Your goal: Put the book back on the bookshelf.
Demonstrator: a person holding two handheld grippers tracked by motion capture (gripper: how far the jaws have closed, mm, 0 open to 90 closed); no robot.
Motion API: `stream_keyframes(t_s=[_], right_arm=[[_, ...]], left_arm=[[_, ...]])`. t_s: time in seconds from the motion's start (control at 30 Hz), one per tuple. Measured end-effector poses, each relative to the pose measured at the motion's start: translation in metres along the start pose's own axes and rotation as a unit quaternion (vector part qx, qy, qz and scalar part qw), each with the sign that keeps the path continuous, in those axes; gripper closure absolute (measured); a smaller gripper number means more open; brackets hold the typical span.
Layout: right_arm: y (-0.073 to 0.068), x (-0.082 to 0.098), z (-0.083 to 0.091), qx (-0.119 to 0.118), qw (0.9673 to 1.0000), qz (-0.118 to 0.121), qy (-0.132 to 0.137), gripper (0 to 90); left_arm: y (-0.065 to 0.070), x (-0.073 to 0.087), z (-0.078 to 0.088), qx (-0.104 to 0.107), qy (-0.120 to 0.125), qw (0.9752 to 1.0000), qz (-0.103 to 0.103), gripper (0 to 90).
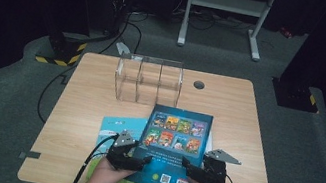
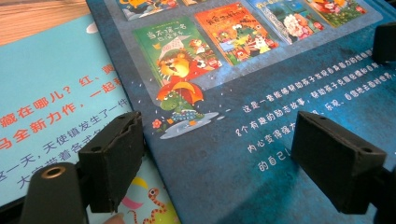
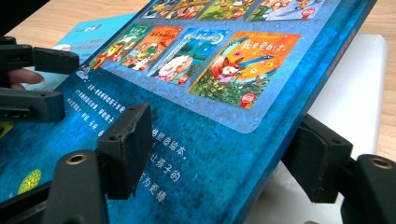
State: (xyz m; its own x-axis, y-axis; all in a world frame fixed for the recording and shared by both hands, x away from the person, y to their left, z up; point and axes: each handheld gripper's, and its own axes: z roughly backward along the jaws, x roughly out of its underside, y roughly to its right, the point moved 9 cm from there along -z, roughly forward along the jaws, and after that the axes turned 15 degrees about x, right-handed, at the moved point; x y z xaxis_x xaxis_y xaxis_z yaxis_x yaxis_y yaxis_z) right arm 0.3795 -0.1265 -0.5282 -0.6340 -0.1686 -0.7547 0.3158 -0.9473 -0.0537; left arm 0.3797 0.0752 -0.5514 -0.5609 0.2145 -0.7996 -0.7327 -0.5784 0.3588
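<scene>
Pale wood-grain laminate covers the worktop [image 1: 87,108] in front of you, a flat rectangle with rounded corners standing on grey carpet.

Nearest you, at the near edge, your left gripper [image 1: 128,156] and right gripper [image 1: 202,171] flank the near end of a dark blue book [image 1: 172,146]. Both are matte black with blocky rectangular pads, each topped by a grey three-cornered plate. Your left gripper's jaws stand wide, one pad above the book's cover and the other beside its left edge, over the book beneath; I cannot tell whether either pad presses on anything. Your right gripper's jaws straddle the book's right edge, one above the cover and one below it; they have narrowed somewhat, yet gaps show beside both pads and the book is not pinched.

That dark blue book is a thin glossy hardback, its mottled back cover printed with a grid of small colourful cover pictures, white text and two square codes. It lies near the middle of the near edge, tilted up on its right side. Under it lie a light blue book [image 1: 116,126] with red lettering, showing at its left, and something smooth and white [image 3: 355,93] at its right.

Farther off, towards the far edge, stands a clear plastic rack [image 1: 149,80] with upright dividers, and beside it a round grey cable hole [image 1: 198,84].
</scene>
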Motion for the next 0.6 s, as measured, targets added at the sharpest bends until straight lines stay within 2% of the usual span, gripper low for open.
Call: stream_keyframes(t_s=[0.27,0.6], right_arm=[[0.0021,0.0002,0.0015,-0.009,0.9999,0.007,0.005,31.1],[0.0028,0.0004,0.0054,-0.001,0.9999,0.008,0.013,34.4]], left_arm=[[-0.0002,-0.0002,0.0,0.001,0.0,1.0,0.002,17.7],[-0.0002,0.0003,0.0005,-0.001,0.003,1.0,0.002,17.7]])
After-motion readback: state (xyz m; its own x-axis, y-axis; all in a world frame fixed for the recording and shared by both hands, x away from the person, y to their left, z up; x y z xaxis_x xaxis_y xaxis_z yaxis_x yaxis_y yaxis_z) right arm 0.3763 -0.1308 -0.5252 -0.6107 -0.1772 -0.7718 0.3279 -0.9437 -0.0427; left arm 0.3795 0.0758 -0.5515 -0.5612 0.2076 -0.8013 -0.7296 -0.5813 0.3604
